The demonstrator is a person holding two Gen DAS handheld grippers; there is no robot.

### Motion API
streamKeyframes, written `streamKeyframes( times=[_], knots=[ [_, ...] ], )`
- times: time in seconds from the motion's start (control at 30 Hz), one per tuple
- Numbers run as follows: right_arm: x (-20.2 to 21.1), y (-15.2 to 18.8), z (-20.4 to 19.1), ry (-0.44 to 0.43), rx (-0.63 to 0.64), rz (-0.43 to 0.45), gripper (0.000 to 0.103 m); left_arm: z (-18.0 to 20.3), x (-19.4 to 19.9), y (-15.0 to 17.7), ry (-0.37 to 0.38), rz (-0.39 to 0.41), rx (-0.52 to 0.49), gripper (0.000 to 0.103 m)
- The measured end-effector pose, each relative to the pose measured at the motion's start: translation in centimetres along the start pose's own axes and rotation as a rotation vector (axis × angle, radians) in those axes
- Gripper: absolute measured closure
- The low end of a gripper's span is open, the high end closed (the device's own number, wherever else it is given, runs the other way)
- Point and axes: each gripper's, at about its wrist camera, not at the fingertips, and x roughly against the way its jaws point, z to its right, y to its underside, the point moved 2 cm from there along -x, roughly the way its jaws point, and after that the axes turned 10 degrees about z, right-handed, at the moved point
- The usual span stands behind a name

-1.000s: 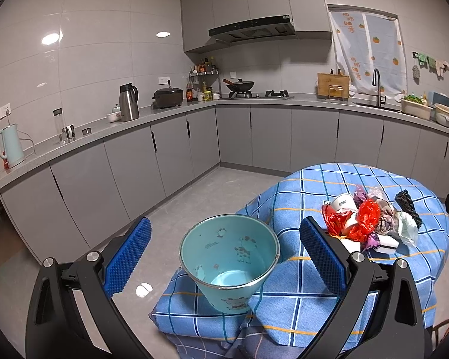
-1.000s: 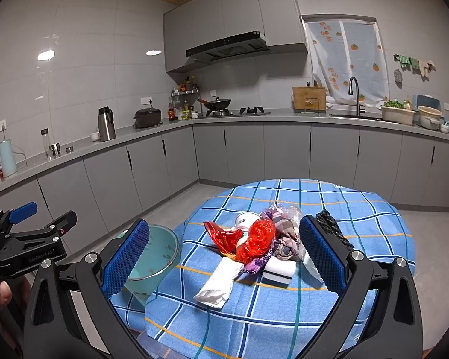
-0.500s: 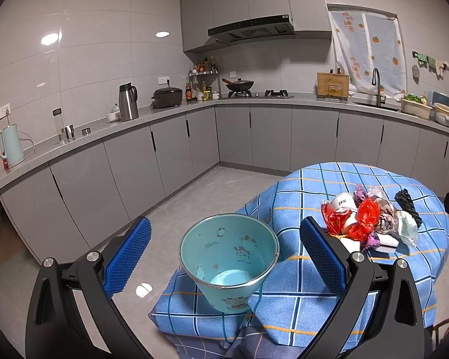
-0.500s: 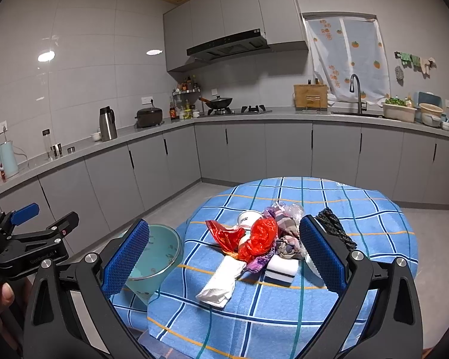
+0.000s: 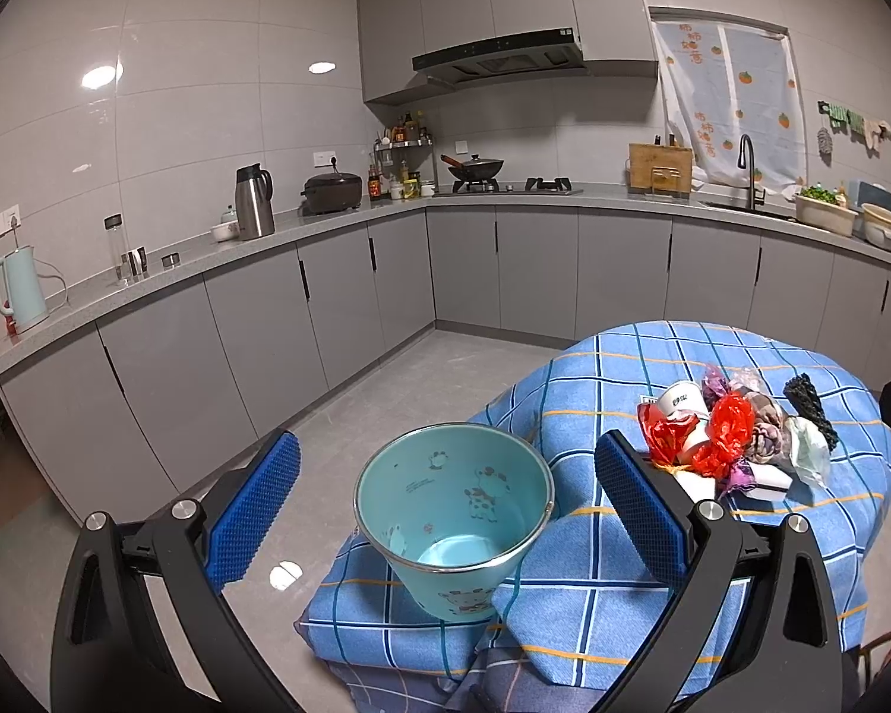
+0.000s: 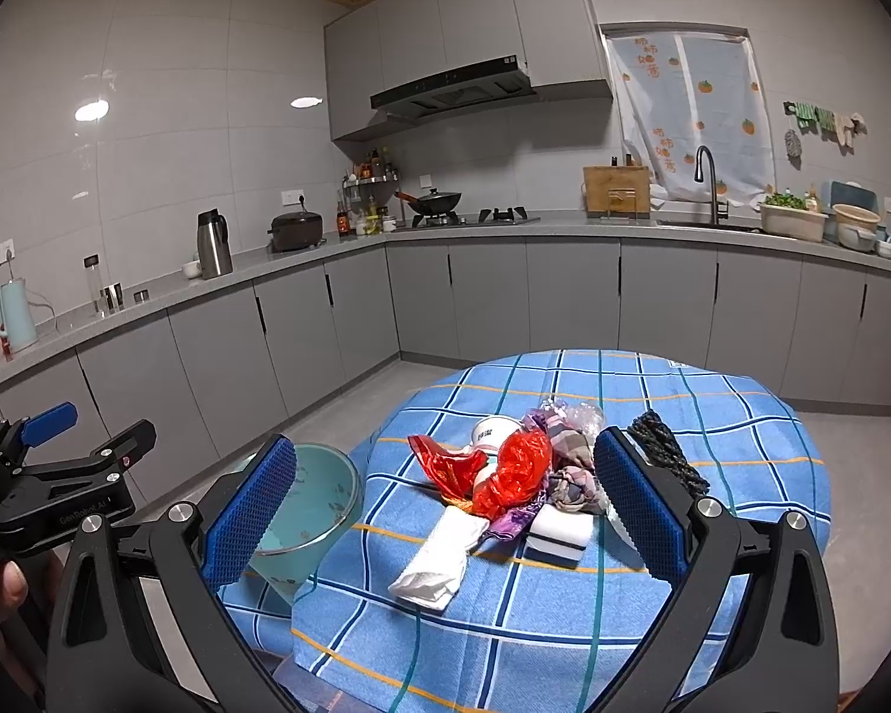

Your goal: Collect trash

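So far nothing is collected: my left gripper and right gripper both gape wide, holding nothing. The teal bucket at lower centre looks empty, while the trash pile sits mid-frame on the blue checked tablecloth, all left to gather

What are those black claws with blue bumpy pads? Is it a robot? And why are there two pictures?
No robot. A person holds two grabber tools, each carrying a camera, so there are two pictures. The left gripper looks at an empty teal bucket. The right gripper looks at a trash pile on the blue checked tablecloth: red plastic wrappers, a paper cup, a white tissue. Both grippers are open and hold nothing.
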Motion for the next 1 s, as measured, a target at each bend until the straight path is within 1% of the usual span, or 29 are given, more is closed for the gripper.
streamKeyframes(
  times=[0.53,0.7,0.8,0.9,0.97,1.0],
  knots=[
    [-0.8,0.6,0.2,0.004,0.007,-0.021,0.004,-0.1,-0.7,0.6,0.002,-0.018,0.006,0.005],
    [-1.2,0.9,0.8,0.019,0.014,-0.021,0.004,0.1,-1.5,0.9,0.014,-0.031,0.006,0.005],
    [-2.1,1.3,2.3,0.055,0.011,-0.034,0.004,0.7,-2.6,1.3,0.030,-0.046,0.003,0.005],
    [-3.0,1.9,4.4,0.117,0.004,-0.045,0.004,1.9,-3.9,1.8,0.049,-0.057,-0.018,0.005],
    [-3.6,2.4,6.2,0.177,0.006,-0.040,0.004,3.2,-5.1,2.2,0.064,-0.054,-0.034,0.005],
    [-3.9,2.7,7.0,0.203,0.008,-0.044,0.004,4.0,-5.9,2.6,0.069,-0.068,-0.046,0.005]
  ],
)
